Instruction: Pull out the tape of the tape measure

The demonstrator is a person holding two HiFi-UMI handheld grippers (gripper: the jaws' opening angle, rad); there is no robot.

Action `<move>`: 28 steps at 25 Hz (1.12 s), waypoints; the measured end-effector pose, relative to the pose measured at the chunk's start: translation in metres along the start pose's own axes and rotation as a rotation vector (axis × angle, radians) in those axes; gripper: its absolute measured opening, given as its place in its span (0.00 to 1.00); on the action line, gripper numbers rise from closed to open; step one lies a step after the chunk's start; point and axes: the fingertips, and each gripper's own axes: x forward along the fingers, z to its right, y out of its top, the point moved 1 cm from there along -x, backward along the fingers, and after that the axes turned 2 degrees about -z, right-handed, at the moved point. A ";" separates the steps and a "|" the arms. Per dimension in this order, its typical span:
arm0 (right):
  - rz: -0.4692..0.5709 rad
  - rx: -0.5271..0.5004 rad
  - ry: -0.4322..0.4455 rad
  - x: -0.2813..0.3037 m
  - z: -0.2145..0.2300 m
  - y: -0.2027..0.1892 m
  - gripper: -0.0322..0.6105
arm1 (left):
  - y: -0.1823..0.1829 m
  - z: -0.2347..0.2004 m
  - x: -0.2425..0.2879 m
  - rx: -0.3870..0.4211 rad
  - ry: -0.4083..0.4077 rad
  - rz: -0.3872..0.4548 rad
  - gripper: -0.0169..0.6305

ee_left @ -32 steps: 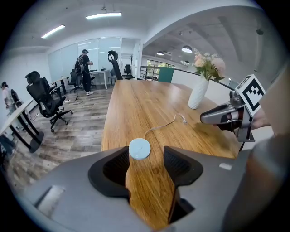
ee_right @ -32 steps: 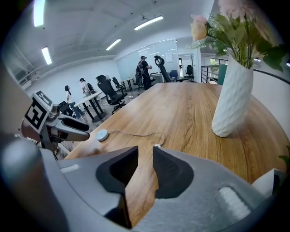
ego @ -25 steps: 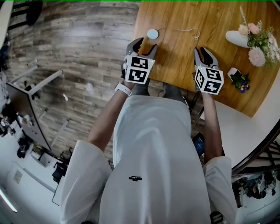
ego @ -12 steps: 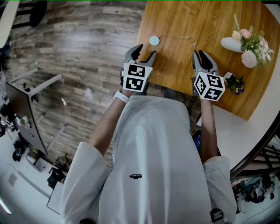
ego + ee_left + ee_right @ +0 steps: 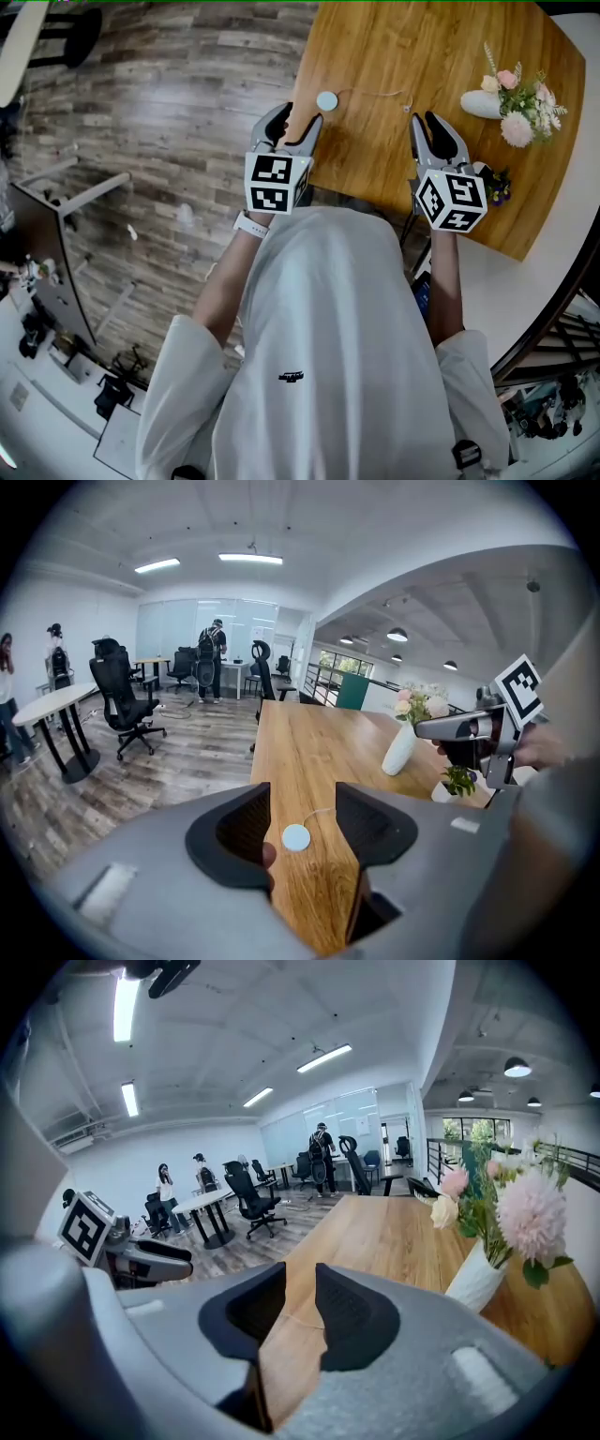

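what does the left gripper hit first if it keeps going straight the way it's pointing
Probably the small round white tape measure on the wooden table: it lies straight ahead of the left gripper, whose open, empty jaws have just closed slightly. Depth is unclear; the tabletop may come first.

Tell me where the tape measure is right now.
In the head view the small round white tape measure lies on the wooden table near its left edge, its thin tape running right toward the flower vase.

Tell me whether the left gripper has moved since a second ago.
Yes. The left gripper has pulled away from the tape measure, shifting left toward the edge of the table in the head view.
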 end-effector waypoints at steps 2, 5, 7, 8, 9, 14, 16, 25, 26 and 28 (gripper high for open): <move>0.026 -0.008 0.000 -0.008 -0.003 0.012 0.20 | 0.009 0.000 -0.008 0.025 0.010 0.023 0.39; 0.060 -0.026 0.009 -0.019 -0.010 0.027 0.20 | 0.021 0.000 -0.021 0.052 0.021 0.056 0.39; 0.081 -0.043 0.015 -0.026 -0.014 0.038 0.21 | 0.028 0.000 -0.029 0.058 0.028 0.077 0.39; 0.091 -0.051 0.017 -0.029 -0.016 0.043 0.21 | 0.032 -0.001 -0.033 0.060 0.031 0.086 0.39; 0.101 -0.060 0.018 -0.033 -0.018 0.048 0.21 | 0.036 -0.001 -0.037 0.061 0.034 0.095 0.39; 0.150 -0.085 0.021 -0.050 -0.028 0.073 0.21 | 0.055 -0.004 -0.054 0.050 0.036 0.145 0.39; 0.172 -0.095 0.019 -0.058 -0.031 0.082 0.21 | 0.061 -0.004 -0.062 0.045 0.039 0.165 0.39; 0.243 -0.142 0.042 -0.078 -0.044 0.118 0.21 | 0.084 -0.011 -0.087 0.034 0.070 0.240 0.39; 0.250 -0.148 0.041 -0.082 -0.046 0.122 0.21 | 0.086 -0.012 -0.090 0.031 0.073 0.246 0.38; 0.267 -0.159 0.037 -0.089 -0.050 0.129 0.21 | 0.091 -0.015 -0.097 0.025 0.080 0.262 0.38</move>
